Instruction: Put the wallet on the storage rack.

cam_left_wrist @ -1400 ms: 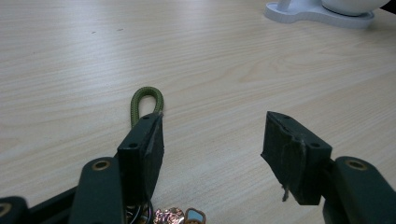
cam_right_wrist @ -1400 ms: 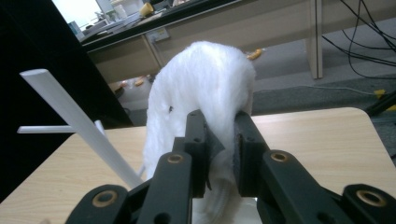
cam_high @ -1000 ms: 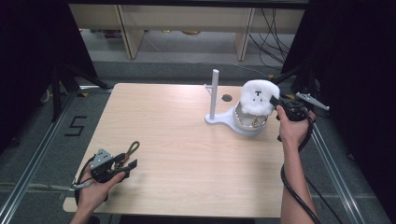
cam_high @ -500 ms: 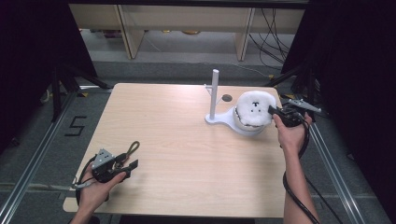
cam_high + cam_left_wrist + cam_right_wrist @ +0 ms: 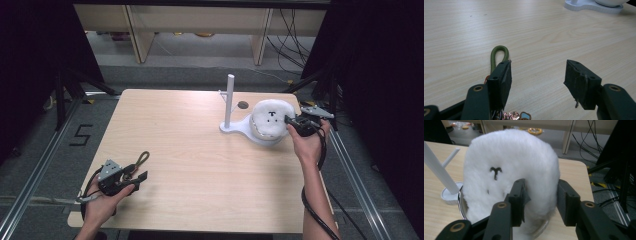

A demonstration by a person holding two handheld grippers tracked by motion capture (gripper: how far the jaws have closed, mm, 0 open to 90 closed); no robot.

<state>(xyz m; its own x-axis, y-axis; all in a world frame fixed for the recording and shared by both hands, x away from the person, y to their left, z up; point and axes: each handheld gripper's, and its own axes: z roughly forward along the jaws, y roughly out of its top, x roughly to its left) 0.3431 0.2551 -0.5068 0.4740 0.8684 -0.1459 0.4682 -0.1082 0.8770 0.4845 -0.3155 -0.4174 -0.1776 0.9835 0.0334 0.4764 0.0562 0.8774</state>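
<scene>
The white furry plush (image 5: 270, 117) sits in a shallow bowl (image 5: 464, 207) on the white stand (image 5: 239, 129), just right of the stand's upright post (image 5: 229, 100), near the far right corner of the desk (image 5: 200, 165). The right tool (image 5: 289, 120) is at the plush's right side; its jaws have just been opening, and the fluffy edge lies between them, the pads loose around the fur rather than pinching it. A small black mark (image 5: 495, 171) shows on the plush's face. Well away from the stand, at the near left edge of the desk, the left tool (image 5: 141, 177) rests with its jaws spread wide and nothing between them. A green cord loop (image 5: 499, 53) lies just beside it.
</scene>
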